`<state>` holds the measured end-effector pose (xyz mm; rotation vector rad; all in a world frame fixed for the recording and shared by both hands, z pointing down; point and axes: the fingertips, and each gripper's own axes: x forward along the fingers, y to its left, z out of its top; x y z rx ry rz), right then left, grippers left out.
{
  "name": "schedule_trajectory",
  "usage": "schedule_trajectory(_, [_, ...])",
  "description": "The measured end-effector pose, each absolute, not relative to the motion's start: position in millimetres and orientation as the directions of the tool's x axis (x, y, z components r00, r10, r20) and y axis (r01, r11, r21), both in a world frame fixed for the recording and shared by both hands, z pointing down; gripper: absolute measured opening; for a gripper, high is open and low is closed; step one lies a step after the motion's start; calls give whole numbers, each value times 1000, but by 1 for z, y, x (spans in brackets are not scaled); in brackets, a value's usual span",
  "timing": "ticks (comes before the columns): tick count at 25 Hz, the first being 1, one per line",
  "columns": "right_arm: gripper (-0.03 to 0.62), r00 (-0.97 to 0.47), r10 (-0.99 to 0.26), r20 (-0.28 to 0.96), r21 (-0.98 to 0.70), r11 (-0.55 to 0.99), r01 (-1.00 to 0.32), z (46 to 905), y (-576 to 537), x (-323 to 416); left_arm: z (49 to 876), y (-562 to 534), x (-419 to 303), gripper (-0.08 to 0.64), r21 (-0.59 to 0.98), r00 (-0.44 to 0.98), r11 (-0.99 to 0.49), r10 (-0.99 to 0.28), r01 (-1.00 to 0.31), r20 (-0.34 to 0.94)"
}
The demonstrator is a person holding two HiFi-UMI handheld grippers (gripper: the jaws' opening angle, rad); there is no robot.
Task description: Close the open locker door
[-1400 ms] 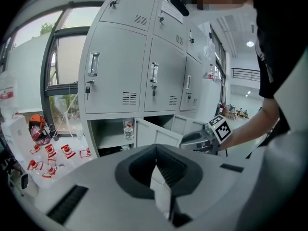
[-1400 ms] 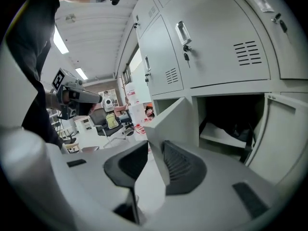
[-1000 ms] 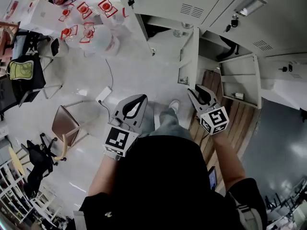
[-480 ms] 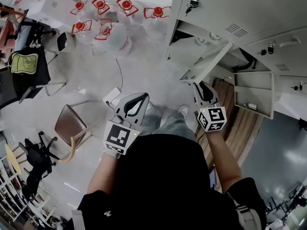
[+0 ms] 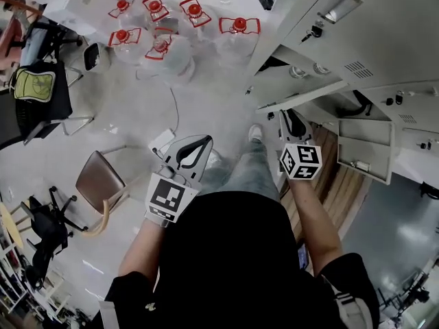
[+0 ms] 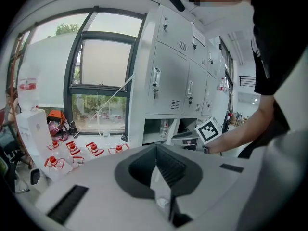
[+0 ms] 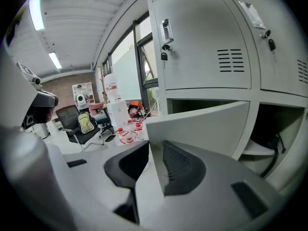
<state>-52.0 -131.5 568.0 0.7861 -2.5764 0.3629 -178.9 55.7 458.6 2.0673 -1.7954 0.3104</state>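
Standing on a pale floor (image 5: 206,101) before a bank of grey lockers (image 5: 391,40). Holding the right tongs (image 5: 289,117) forward, jaws brought together with nothing between them, tip right up against the open locker door (image 5: 302,96). Ajar at an angle to the locker front, near the bank's left edge, under a closed door (image 7: 207,47) with a vent and a key in its lock. In the right gripper view, the same open door (image 7: 202,124) just past the closed tips (image 7: 153,146), with a dark compartment showing behind its upper edge.

Holding the left tongs (image 5: 201,142) lower and further back, well apart from the lockers, jaws likewise closed and empty (image 6: 156,150). Pointing toward a window (image 6: 101,71) and a cluster of clear water jugs (image 5: 164,46) with red caps on the floor beside the bank's left edge.

Further right along the bank, a second door (image 5: 367,146) hanging open over a strip of wooden boards (image 5: 343,184). Left of the left tongs, a brown chair (image 5: 99,180) on the floor.
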Motion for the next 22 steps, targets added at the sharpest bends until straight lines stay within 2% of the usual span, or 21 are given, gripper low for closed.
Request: schedule_trajectory(22, [104,-861,-217,461,-160,934,-321,597,-239,-150,457,-24,-204,21,115,-114,188,-878,-975,464])
